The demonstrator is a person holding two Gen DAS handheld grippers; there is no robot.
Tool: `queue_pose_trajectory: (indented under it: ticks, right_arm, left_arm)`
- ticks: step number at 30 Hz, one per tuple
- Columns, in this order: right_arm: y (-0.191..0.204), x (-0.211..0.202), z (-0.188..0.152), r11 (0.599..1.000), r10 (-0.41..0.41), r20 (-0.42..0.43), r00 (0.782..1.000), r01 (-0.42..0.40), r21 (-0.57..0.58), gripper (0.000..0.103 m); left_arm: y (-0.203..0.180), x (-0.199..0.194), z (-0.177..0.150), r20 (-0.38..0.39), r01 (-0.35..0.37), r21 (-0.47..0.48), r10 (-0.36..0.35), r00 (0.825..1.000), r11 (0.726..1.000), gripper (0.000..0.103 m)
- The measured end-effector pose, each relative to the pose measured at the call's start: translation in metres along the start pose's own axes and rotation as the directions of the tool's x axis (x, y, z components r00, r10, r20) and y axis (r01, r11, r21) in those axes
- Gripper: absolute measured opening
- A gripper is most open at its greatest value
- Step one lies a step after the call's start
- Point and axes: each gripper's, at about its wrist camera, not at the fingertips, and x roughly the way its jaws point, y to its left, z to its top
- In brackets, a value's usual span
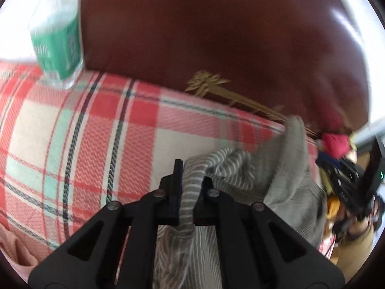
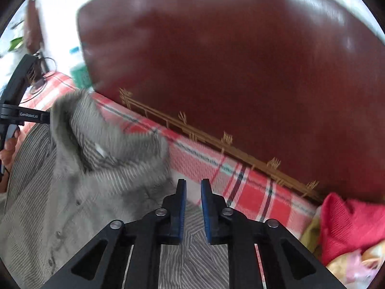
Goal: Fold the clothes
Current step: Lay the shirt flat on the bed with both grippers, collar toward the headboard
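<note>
A grey striped button shirt [image 2: 79, 183] lies bunched on a red plaid bed cover [image 1: 72, 130]. My left gripper [image 1: 191, 180] is shut on a fold of the shirt [image 1: 190, 192], which hangs between its fingers. In the right wrist view the left gripper [image 2: 47, 116] holds the shirt's upper left edge. My right gripper [image 2: 193, 187] hovers over the shirt's right edge with its blue pads [image 2: 205, 207] slightly apart and nothing between them. It shows in the left wrist view [image 1: 349, 183] at the far right.
A dark red wooden headboard [image 2: 240, 72] with gold trim stands behind the bed. A clear bottle with a green label [image 1: 56, 43] stands at the back left. A red garment [image 2: 349, 224] and other clothes [image 2: 356, 265] lie piled at the right.
</note>
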Motion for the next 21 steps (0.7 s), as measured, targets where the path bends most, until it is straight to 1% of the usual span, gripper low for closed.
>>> queue_pose_trajectory:
  ticks: [1, 2, 3, 4, 5, 6, 7, 10, 11, 12, 13, 14, 15, 17, 19, 20, 21]
  right_arm:
    - [-0.004, 0.001, -0.004, 1.0, 0.011, -0.012, 1.0, -0.011, 0.013, 0.028]
    - [-0.005, 0.0, -0.008, 1.0, 0.027, -0.016, 1.0, -0.027, 0.013, 0.038]
    - [-0.007, -0.003, -0.012, 0.999, 0.037, -0.016, 0.999, -0.037, 0.003, 0.049]
    - [-0.011, -0.003, -0.016, 0.999, 0.031, -0.013, 0.999, -0.031, -0.025, 0.052]
    - [-0.017, 0.001, -0.02, 0.998, 0.014, -0.015, 1.0, -0.015, -0.053, 0.06]
    - [-0.02, 0.007, -0.025, 0.998, 0.003, -0.032, 0.999, -0.005, -0.068, 0.069]
    - [-0.022, 0.011, -0.029, 0.997, -0.002, -0.059, 0.998, -0.002, -0.078, 0.071]
    - [-0.022, 0.018, -0.051, 0.994, -0.026, -0.149, 0.988, 0.01, -0.106, 0.071]
    - [-0.026, 0.023, -0.057, 0.994, -0.021, -0.179, 0.984, 0.001, -0.108, 0.057]
    - [-0.033, 0.026, -0.062, 0.995, -0.001, -0.196, 0.981, -0.019, -0.096, 0.036]
    - [-0.035, 0.024, -0.064, 0.996, 0.018, -0.19, 0.982, -0.033, -0.077, 0.033]
    - [-0.037, 0.019, -0.065, 0.998, 0.018, -0.175, 0.984, -0.029, -0.063, 0.001]
    - [-0.04, 0.014, -0.065, 0.999, 0.008, -0.163, 0.987, -0.016, -0.048, 0.002]
    - [-0.055, 0.0, -0.066, 0.998, -0.056, -0.138, 0.989, 0.056, -0.006, 0.002]
    - [-0.078, -0.015, -0.069, 0.99, -0.118, -0.125, 0.985, 0.126, 0.058, 0.002]
    - [-0.09, -0.021, -0.073, 0.984, -0.131, -0.124, 0.984, 0.145, 0.107, 0.003]
    - [-0.096, -0.025, -0.078, 0.98, -0.13, -0.124, 0.984, 0.147, 0.137, 0.006]
  left_arm:
    - [0.003, 0.004, 0.0, -0.009, -0.029, -0.008, 0.029, 1.0, 1.0, 0.011]
    - [0.006, 0.005, -0.001, -0.004, -0.038, -0.003, 0.038, 0.999, 0.999, 0.012]
    - [0.009, 0.001, -0.002, 0.008, -0.033, -0.002, 0.033, 0.999, 0.999, 0.016]
    - [0.013, -0.004, -0.003, 0.022, -0.024, -0.004, 0.024, 0.999, 1.0, 0.023]
    - [0.016, -0.01, -0.004, 0.037, -0.015, -0.007, 0.015, 0.999, 1.0, 0.027]
    - [0.019, -0.015, -0.003, 0.05, -0.005, -0.013, 0.005, 0.999, 1.0, 0.034]
    - [0.02, -0.02, -0.004, 0.058, 0.003, -0.014, -0.002, 0.998, 1.0, 0.036]
    - [0.01, -0.028, -0.01, 0.063, -0.035, 0.055, 0.031, 0.998, 0.998, 0.037]
    - [0.006, -0.029, -0.012, 0.065, -0.047, 0.079, 0.042, 0.997, 0.996, 0.037]
    - [0.003, -0.03, -0.015, 0.06, -0.041, 0.093, 0.036, 0.998, 0.995, 0.037]
    - [0.0, -0.032, -0.017, 0.06, -0.037, 0.1, 0.031, 0.998, 0.994, 0.037]
    - [-0.002, -0.035, -0.019, 0.063, -0.037, 0.106, 0.031, 0.998, 0.994, 0.037]
    - [-0.004, -0.038, -0.021, 0.066, -0.037, 0.112, 0.03, 0.997, 0.993, 0.037]
    - [-0.006, -0.05, -0.025, 0.087, -0.027, 0.122, 0.016, 0.996, 0.992, 0.037]
    - [-0.005, -0.065, -0.031, 0.113, -0.012, 0.133, -0.003, 0.994, 0.991, 0.037]
    - [-0.005, -0.072, -0.035, 0.123, -0.007, 0.142, -0.011, 0.992, 0.99, 0.037]
    - [-0.007, -0.077, -0.041, 0.126, -0.008, 0.155, -0.012, 0.992, 0.988, 0.04]
